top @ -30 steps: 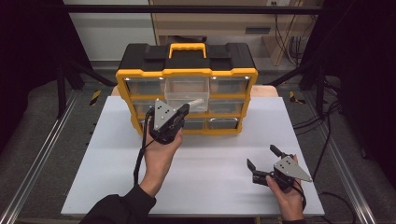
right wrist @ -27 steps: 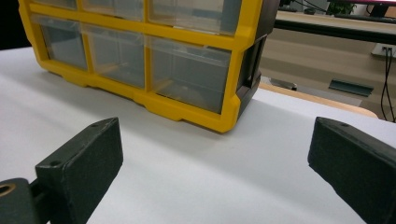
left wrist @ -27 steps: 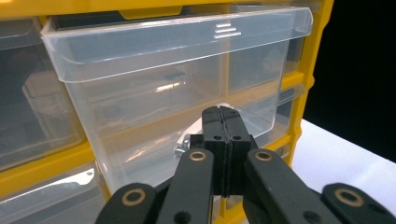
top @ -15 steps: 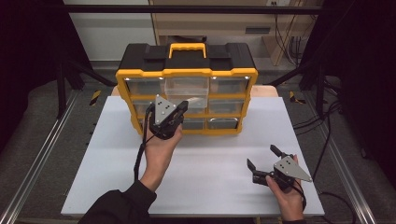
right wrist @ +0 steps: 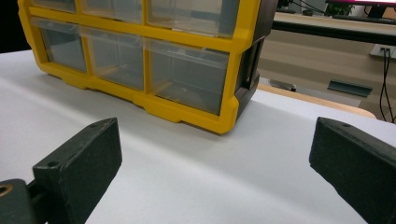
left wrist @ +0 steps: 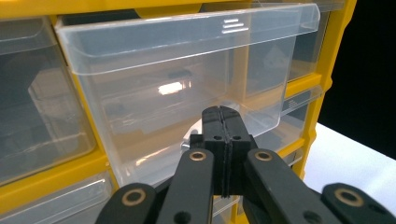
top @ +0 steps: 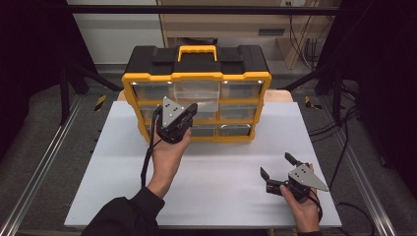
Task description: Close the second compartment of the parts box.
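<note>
Jaws pinched together, my left gripper (left wrist: pixel 223 140) presses its tip against the front of a clear drawer (left wrist: pixel 182 84) that juts out of the middle column of the yellow organiser (top: pixel 196 105), as I judge to work it along its slot. My right gripper (top: pixel 278 167) rests low on the white table (top: pixel 98 172), well apart, jaws spread wide and empty, kept out of the way.
</note>
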Demonstrator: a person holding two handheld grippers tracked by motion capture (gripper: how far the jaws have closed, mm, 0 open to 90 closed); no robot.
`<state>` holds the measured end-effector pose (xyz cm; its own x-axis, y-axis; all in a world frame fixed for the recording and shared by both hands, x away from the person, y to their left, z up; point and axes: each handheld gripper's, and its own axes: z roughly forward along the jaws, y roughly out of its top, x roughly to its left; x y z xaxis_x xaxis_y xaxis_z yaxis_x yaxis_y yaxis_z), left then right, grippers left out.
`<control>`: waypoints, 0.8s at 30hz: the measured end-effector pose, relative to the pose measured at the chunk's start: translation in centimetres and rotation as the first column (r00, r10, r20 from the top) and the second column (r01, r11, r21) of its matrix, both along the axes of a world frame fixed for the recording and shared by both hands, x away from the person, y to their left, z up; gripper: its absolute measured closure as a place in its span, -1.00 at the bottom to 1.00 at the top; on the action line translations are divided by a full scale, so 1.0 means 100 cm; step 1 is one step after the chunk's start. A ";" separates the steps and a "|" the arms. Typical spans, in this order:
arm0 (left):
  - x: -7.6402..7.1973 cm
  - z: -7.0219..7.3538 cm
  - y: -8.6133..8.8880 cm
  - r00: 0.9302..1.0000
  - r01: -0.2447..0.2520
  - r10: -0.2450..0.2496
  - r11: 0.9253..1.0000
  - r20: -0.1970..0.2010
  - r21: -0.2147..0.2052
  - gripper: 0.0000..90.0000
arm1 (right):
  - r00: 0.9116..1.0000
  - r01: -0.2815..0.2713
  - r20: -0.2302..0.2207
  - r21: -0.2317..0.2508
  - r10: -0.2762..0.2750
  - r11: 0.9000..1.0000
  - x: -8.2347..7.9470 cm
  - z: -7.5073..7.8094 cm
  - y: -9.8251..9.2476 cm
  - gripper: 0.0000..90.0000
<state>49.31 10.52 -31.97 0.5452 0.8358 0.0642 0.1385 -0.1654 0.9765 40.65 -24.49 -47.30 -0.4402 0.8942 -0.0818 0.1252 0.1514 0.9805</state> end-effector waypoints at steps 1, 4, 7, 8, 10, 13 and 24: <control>0.000 0.001 0.000 1.000 -0.001 0.001 1.000 0.005 0.003 1.00 | 1.000 0.000 -0.002 0.000 0.000 1.000 0.000 0.000 0.000 -0.94; 0.001 0.005 0.003 1.000 -0.002 0.002 1.000 0.004 0.003 1.00 | 1.000 0.003 0.002 -0.001 -0.003 1.000 -0.001 0.001 0.000 -0.94; 0.002 0.006 0.006 1.000 0.002 -0.002 1.000 -0.003 -0.002 1.00 | 1.000 0.005 0.003 0.000 -0.005 1.000 -0.001 0.001 -0.001 -0.95; 0.002 0.006 0.007 1.000 0.001 -0.001 1.000 -0.004 0.000 1.00 | 1.000 0.007 0.003 0.001 -0.007 1.000 0.000 0.001 -0.001 -0.95; 0.004 0.007 0.008 1.000 -0.009 0.008 1.000 0.015 0.027 1.00 | 1.000 0.008 0.002 0.003 -0.008 1.000 0.000 0.001 -0.002 -0.94; 0.006 0.006 0.008 1.000 -0.013 0.013 1.000 0.000 0.026 1.00 | 1.000 0.006 0.007 0.000 -0.006 1.000 -0.001 0.001 -0.001 -0.95; 0.011 0.001 0.007 1.000 -0.025 0.026 0.999 -0.011 0.044 1.00 | 1.000 -0.004 0.008 -0.015 0.004 1.000 -0.002 0.002 0.004 -0.95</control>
